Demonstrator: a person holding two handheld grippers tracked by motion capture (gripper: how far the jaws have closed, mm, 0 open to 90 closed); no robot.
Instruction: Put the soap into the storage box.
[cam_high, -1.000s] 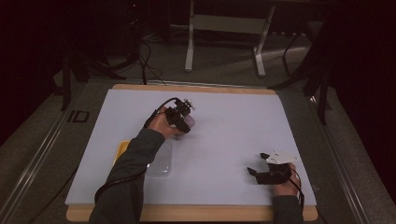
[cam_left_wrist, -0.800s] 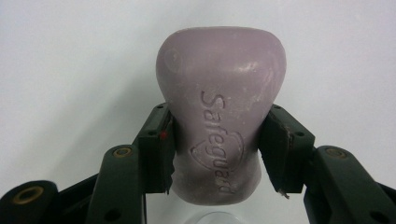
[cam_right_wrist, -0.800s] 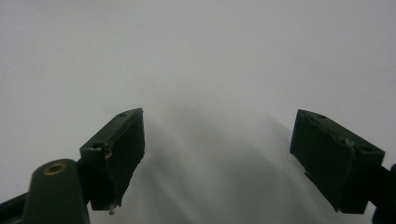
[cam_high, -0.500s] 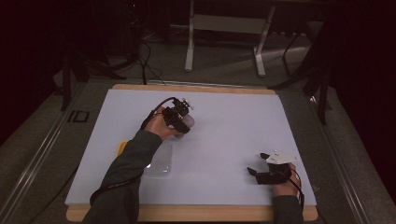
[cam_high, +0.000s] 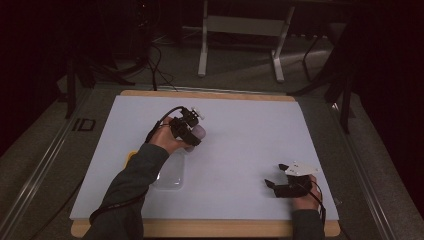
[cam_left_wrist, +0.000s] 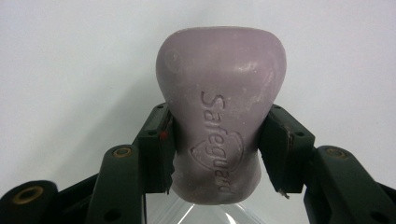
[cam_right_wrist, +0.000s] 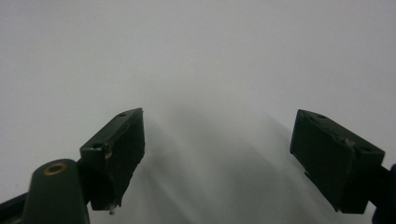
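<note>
A pale purple bar of soap (cam_left_wrist: 219, 107) with a stamped brand word sits clamped by its waist between the two black jaws of my left gripper (cam_left_wrist: 215, 149). In the high view that gripper (cam_high: 192, 134) hovers over the left middle of the white table sheet (cam_high: 250, 130), the soap (cam_high: 198, 132) showing at its tip. My right gripper (cam_right_wrist: 219, 154) stands open with only white surface between its jaws. Seen from above, it (cam_high: 272, 186) rests near the front right of the sheet, its jaws aimed left.
A clear plastic box (cam_high: 170, 172) lies on the sheet just under my left forearm, with a yellow thing (cam_high: 130, 157) at its left edge. A wooden board edge (cam_high: 210, 94) frames the sheet. Dark floor, cables and a stand leg (cam_high: 202, 45) lie beyond.
My left gripper with the soap has drifted a little forward and up from the clear box. The right gripper has stayed put.
</note>
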